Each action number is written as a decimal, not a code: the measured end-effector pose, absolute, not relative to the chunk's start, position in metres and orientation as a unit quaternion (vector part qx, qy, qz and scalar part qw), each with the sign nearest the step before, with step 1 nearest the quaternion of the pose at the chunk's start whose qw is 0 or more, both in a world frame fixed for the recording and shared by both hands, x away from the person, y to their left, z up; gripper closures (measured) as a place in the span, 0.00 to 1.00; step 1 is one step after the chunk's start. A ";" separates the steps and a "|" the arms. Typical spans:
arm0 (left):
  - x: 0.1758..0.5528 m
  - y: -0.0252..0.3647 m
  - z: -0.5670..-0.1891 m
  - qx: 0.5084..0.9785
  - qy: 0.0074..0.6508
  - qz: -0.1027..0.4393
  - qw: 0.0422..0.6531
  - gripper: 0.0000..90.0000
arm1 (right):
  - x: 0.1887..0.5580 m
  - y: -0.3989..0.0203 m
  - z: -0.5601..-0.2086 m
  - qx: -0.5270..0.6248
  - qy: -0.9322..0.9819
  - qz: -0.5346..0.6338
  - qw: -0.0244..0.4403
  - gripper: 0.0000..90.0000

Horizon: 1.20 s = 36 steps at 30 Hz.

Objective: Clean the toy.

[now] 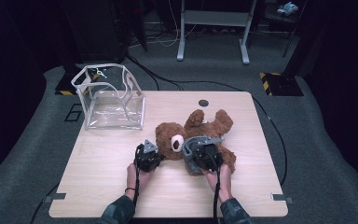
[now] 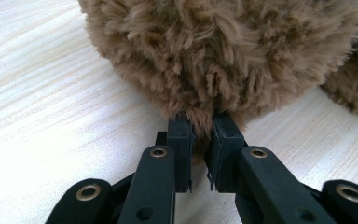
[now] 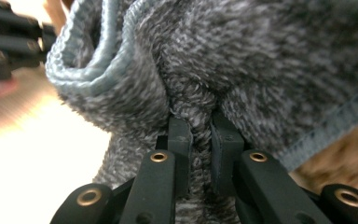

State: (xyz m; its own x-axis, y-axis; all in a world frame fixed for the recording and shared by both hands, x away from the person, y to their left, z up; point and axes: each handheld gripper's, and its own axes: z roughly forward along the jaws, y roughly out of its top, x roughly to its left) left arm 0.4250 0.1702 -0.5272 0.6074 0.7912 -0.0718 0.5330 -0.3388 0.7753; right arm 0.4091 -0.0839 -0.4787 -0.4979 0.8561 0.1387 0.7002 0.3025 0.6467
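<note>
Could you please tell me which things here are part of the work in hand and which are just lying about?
In the job:
- teddy bear, pinched by the left gripper
- grey knit garment, pinched by the right gripper

Lying about:
- clear bag, standing open at the table's far left corner
- cables on the floor

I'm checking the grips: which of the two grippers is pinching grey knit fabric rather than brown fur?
The right gripper: its jaws clamp a fold of the grey knit garment on the teddy bear. The left gripper pinches brown fur.
</note>
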 end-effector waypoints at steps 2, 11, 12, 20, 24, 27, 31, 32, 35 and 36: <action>0.425 0.170 -0.527 0.802 0.413 0.161 0.400 0.89 | 0.406 -0.085 -0.479 0.484 0.802 0.333 0.108 0.90; 0.425 0.170 -0.527 0.803 0.412 0.161 0.399 0.89 | 0.410 -0.088 -0.441 0.471 0.783 0.379 0.148 0.90; 0.425 0.170 -0.527 0.802 0.412 0.162 0.400 0.89 | 0.413 -0.086 -0.443 0.473 0.782 0.376 0.149 0.90; 0.425 0.170 -0.527 0.802 0.412 0.161 0.400 0.89 | 0.413 -0.076 -0.481 0.483 0.797 0.342 0.124 0.90; 0.426 0.171 -0.527 0.801 0.413 0.158 0.404 0.89 | 0.412 -0.078 -0.455 0.469 0.790 0.367 0.145 0.90; 0.425 0.171 -0.527 0.801 0.412 0.157 0.405 0.88 | 0.413 -0.078 -0.428 0.464 0.771 0.400 0.172 0.90; 0.426 0.172 -0.527 0.801 0.412 0.155 0.405 0.85 | 0.430 -0.079 -0.406 0.469 0.755 0.405 0.214 0.90; 0.426 0.172 -0.527 0.802 0.412 0.155 0.404 0.83 | 0.437 -0.078 -0.407 0.473 0.759 0.395 0.212 0.90; 0.426 0.172 -0.527 0.797 0.417 0.156 0.407 0.69 | 0.455 -0.075 -0.423 0.495 0.763 0.368 0.194 0.90; 0.426 0.173 -0.527 0.795 0.419 0.154 0.411 0.62 | 0.458 -0.075 -0.426 0.496 0.762 0.367 0.194 0.90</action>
